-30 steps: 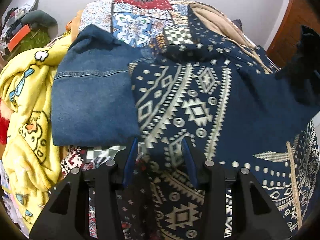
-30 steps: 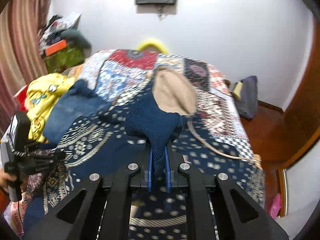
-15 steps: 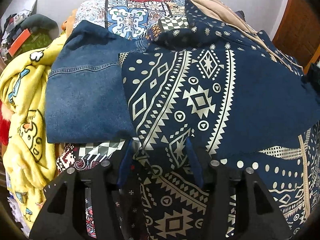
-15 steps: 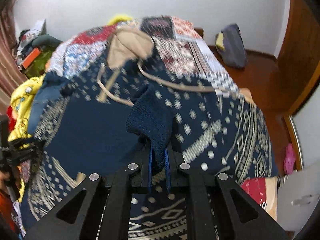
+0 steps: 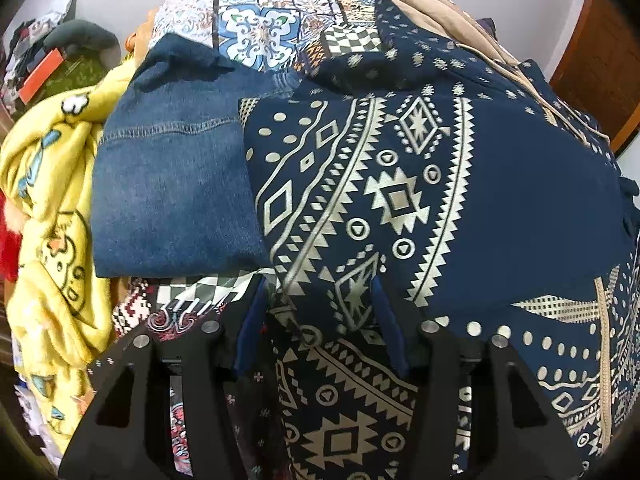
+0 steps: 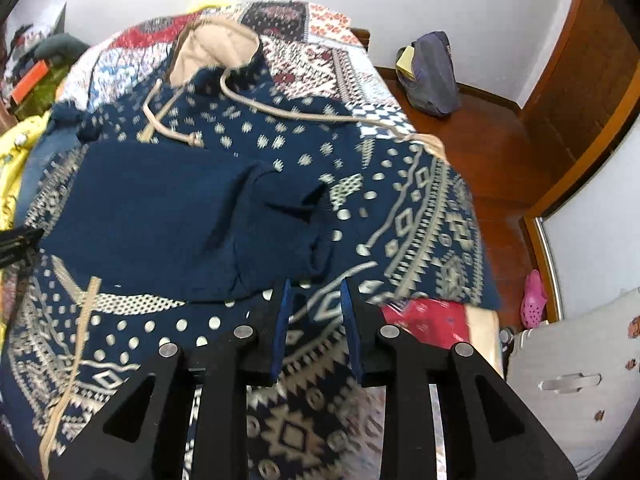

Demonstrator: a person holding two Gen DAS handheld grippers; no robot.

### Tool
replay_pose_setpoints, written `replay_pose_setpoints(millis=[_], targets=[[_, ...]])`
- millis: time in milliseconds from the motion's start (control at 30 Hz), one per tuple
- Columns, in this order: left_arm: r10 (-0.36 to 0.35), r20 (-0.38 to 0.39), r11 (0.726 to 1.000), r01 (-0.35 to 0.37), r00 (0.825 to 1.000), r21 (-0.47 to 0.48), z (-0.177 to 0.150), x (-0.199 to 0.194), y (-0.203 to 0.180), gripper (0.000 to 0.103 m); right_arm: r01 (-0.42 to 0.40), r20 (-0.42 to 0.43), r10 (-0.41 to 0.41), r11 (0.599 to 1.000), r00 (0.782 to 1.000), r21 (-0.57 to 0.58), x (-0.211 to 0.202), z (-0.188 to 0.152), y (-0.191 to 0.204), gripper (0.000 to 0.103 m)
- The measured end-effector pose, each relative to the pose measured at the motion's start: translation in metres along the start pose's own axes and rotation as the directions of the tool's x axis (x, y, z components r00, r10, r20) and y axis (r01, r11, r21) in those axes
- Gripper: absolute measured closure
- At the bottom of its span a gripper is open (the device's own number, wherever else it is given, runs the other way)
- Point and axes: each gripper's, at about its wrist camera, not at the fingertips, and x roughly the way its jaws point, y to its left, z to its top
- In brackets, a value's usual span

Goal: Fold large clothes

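My right gripper [image 6: 313, 292] is opening, nothing between its jaws; the hoodie [image 6: 152, 208] sleeve cuff lies just ahead of them. My left gripper [image 5: 318, 292] stands half open over the hoodie's folded edge, unpinched, on the bed [image 5: 260, 32], jeans [image 5: 168, 188] beside it.

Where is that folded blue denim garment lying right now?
In the left wrist view, the folded blue denim garment lies left of centre on the bed, between the crumpled yellow cartoon blanket and the navy patterned hoodie, whose edge overlaps it.
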Motion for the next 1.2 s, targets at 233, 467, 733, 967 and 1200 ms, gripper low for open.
replay_pose_setpoints(millis=[233, 467, 733, 967, 1200], targets=[[-0.009, 0.097, 0.998, 0.003, 0.995, 0.056, 0.018, -0.047, -0.025, 0.050, -0.019, 0.103, 0.002, 0.986, 0.995, 0.166, -0.050, 0.000, -0.049, 0.045], [-0.122, 0.196, 0.990, 0.106, 0.973, 0.088, 0.041, -0.095, -0.062, 0.037, -0.009, 0.107, -0.017, 0.970, 0.994, 0.241, -0.057, -0.003, -0.086, 0.043], [-0.195, 0.166, 0.974, 0.172, 0.967, 0.146, 0.047, -0.085, -0.111, 0.035, -0.065, 0.001, 0.072, 0.903, 0.997, 0.425, -0.002, -0.029, -0.130, 0.043], [-0.205, 0.110, 0.968, 0.184, 0.973, 0.172, 0.043, -0.053, -0.134, 0.035, -0.126, -0.051, 0.191, 0.802, 0.980, 0.584, 0.049, -0.040, -0.155, 0.043], [-0.210, 0.086, 0.968, 0.194, 0.974, 0.160, 0.041, -0.036, -0.136, 0.035, -0.217, 0.050, 0.262, 0.662, 0.964, 0.718, 0.075, -0.039, -0.176, 0.040]])
